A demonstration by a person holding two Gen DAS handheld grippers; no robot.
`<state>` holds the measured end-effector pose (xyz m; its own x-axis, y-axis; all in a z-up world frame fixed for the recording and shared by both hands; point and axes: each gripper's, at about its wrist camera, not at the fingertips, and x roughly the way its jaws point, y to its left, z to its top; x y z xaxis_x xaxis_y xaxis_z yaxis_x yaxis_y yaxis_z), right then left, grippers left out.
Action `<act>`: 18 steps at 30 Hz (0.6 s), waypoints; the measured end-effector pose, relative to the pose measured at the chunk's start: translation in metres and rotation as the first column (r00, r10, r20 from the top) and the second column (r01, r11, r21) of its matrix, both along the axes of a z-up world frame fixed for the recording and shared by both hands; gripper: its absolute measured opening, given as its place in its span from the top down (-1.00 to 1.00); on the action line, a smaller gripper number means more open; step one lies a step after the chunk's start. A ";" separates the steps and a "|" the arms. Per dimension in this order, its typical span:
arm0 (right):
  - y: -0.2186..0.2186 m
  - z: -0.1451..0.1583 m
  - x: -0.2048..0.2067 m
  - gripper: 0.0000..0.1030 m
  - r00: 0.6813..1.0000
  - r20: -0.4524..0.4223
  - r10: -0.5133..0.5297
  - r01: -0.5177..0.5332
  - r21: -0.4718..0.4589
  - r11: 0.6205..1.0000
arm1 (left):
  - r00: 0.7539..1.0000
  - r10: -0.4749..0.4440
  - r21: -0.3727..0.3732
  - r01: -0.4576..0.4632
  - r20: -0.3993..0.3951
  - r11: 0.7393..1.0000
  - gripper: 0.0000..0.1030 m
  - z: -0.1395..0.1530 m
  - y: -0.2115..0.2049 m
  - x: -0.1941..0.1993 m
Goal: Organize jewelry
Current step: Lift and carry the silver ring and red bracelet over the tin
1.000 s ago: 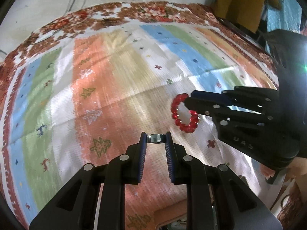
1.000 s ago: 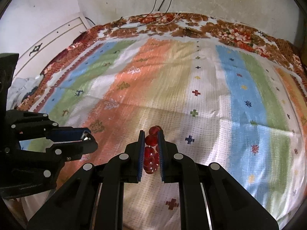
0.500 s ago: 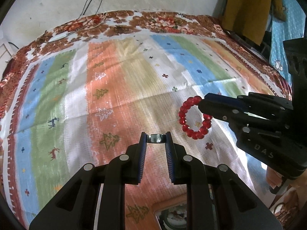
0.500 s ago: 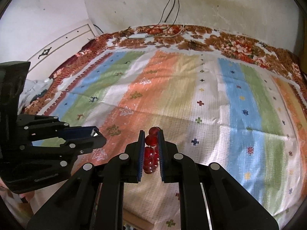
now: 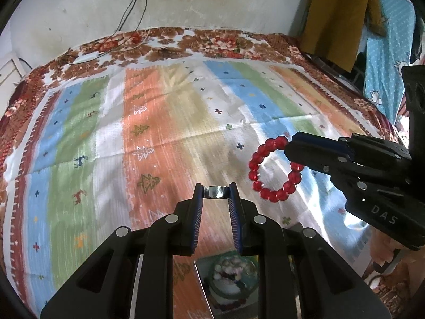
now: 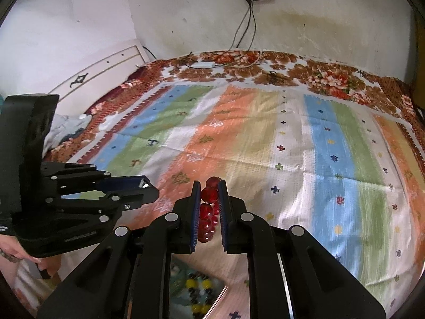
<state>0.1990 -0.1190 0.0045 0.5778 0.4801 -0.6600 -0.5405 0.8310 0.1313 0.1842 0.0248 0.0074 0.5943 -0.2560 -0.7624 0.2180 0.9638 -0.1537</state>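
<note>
Both grippers were loaded: my left gripper (image 5: 216,192) pinched a small silver ring (image 5: 215,192) right at the tips, low centre of the left wrist view, and my right gripper (image 6: 209,194) was clamped on a red bead bracelet (image 5: 275,172), which hung as an open loop in the right half of that same view, above the striped bedspread (image 5: 164,122). In the right wrist view the beads (image 6: 209,194) sat stacked between the pads near the bottom centre. I judged the ring light, hard and slick, with only a narrow band for the pads to bear on, so it could easily twist or pop out if the pinch slackened; holding it across its flat sides at the tips seemed the safest grip. The bracelet looked light too, but floppy: glossy round beads on a cord, likely to roll under the pads and swing. Gripping across two or three beads together, as I had it, seemed sound. At the bottom edge of both views lay what looked like a tray of other beads (image 6: 198,289), blurred and partly hidden, probably where these pieces belonged.
</note>
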 end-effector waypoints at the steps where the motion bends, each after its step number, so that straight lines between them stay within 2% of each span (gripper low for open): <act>1: -0.001 0.001 -0.004 0.73 1.000 0.001 0.003 -0.003 0.005 1.000 | 1.000 -0.003 -0.004 0.003 -0.001 1.000 0.63 0.001 0.000 -0.003; 5: -0.003 0.005 -0.018 0.73 0.999 -0.022 0.024 -0.023 0.043 0.999 | 1.000 0.002 -0.035 -0.001 0.025 0.999 0.63 0.009 0.001 -0.021; 8: -0.004 0.007 -0.032 0.73 0.999 -0.009 0.034 -0.034 0.035 0.999 | 0.999 0.002 -0.045 0.000 0.033 0.999 0.63 0.011 0.001 -0.033; 18: -0.011 -0.002 -0.060 0.73 0.997 -0.040 0.067 -0.065 0.033 0.997 | 0.999 0.009 -0.043 -0.007 0.040 0.999 0.63 0.008 -0.003 -0.068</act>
